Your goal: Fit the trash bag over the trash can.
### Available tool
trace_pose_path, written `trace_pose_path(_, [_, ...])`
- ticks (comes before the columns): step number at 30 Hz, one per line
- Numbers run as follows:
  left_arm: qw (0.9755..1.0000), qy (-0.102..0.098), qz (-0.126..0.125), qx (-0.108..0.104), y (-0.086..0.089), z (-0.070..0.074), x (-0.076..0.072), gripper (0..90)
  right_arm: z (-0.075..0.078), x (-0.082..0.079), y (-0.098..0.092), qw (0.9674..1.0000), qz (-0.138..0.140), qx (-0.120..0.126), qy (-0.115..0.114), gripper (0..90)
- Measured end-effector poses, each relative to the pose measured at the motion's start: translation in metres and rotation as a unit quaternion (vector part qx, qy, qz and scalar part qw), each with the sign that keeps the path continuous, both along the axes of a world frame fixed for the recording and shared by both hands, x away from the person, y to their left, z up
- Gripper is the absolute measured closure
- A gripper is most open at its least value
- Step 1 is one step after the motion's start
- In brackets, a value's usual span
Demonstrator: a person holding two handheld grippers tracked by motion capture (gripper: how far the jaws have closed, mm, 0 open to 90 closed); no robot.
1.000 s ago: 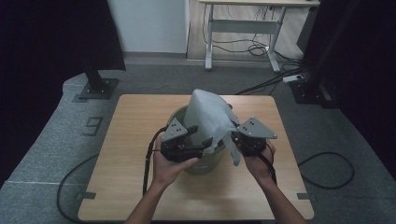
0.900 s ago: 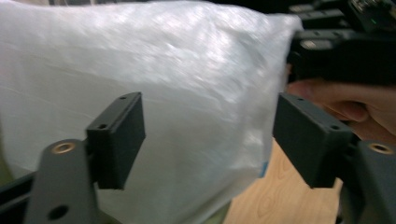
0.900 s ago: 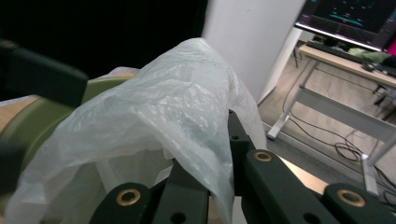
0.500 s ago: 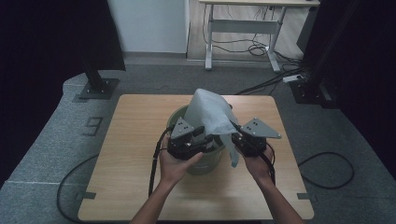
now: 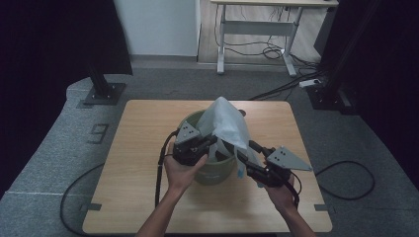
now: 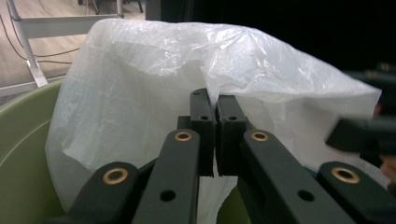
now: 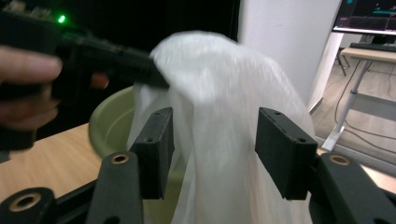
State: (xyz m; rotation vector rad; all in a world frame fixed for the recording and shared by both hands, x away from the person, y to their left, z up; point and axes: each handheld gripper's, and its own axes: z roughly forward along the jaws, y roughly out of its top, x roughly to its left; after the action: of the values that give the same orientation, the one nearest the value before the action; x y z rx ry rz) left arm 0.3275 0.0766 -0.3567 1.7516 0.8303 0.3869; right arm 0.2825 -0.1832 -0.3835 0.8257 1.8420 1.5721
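Observation:
A pale green bin (image 5: 217,171) stands in the middle of the wooden table (image 5: 148,148), with a white plastic bag (image 5: 228,121) rising out of it. My left gripper (image 5: 213,143) reaches over the bin's near left rim. In the left gripper view its jaws (image 6: 217,100) have just been closing and are shut on a fold of the bag (image 6: 187,56). My right gripper (image 5: 242,159) sits at the bin's near right side. Its jaws (image 7: 217,135) have just been opening and stand apart, with the bag (image 7: 215,84) hanging loosely between them.
The bin (image 7: 109,121) leaves bare tabletop on all sides. Black cables trail from both grippers off the near edge. Beyond the table are a black stand base (image 5: 101,91), a white desk frame (image 5: 257,29) and floor cables (image 5: 346,173).
The left gripper's jaws closed onto the bag. The right gripper let go of the bag, opened, and dropped down toward the person's side of the table.

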Motion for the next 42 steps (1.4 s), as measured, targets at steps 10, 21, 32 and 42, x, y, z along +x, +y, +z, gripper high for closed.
trace_pose_path(10, [0.9999, -0.001, 0.012, -0.011, 0.018, 0.004, 0.0, 88.8, -0.031, -0.011, -0.009, 1.0, 0.007, 0.007, -0.003, 43.1])
trace_pose_path(21, [0.9988, 0.0, 0.042, -0.024, 0.059, 0.004, -0.001, 88.8, -0.027, -0.023, -0.036, 0.9994, 0.015, 0.023, -0.019, 43.6])
trace_pose_path(32, [0.9968, 0.011, 0.07, -0.037, 0.094, -0.005, 0.004, 89.0, -0.032, -0.014, -0.07, 0.9992, -0.019, 0.034, -0.002, 43.6])
trace_pose_path(42, [0.9951, 0.021, 0.088, -0.041, 0.116, -0.009, 0.012, 89.0, -0.052, 0.026, -0.077, 0.998, -0.056, -0.001, 0.031, 42.8])
